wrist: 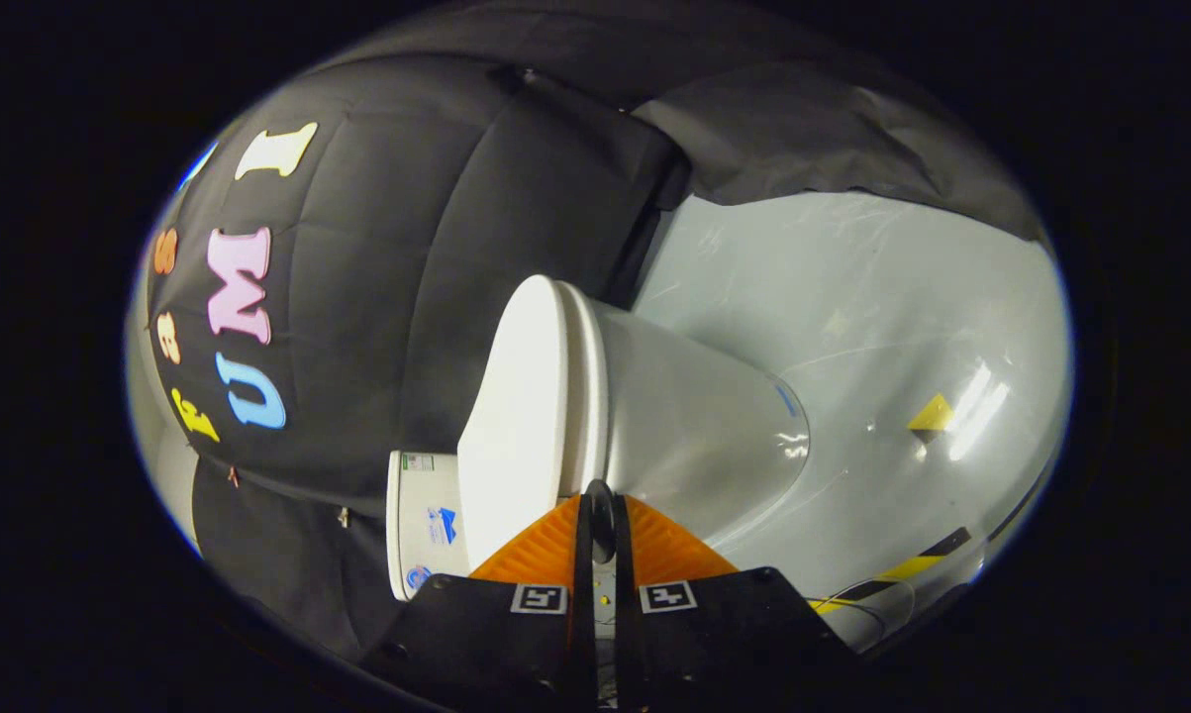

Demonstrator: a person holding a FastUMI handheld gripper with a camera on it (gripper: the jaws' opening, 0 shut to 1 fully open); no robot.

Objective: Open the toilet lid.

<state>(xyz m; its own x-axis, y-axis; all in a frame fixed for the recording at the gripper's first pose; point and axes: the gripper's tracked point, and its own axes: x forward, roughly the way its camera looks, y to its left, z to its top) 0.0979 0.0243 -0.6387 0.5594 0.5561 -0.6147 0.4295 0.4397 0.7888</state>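
I am holding my jaws (600, 515) rolled sideways, so the glossy grey floor (882, 327) is appearing as a wall on one side. The orange ribbed fingers (545, 550) are standing almost together, only a thin gap is staying between them, and they are gripping nothing. Just ahead of them the white ceramic toilet (694, 416) is standing, and its smooth white plastic lid (516, 416) is lying closed flat on the seat, so the bowl is covered. The fingertips are pointing at the seam where the lid meets the seat.
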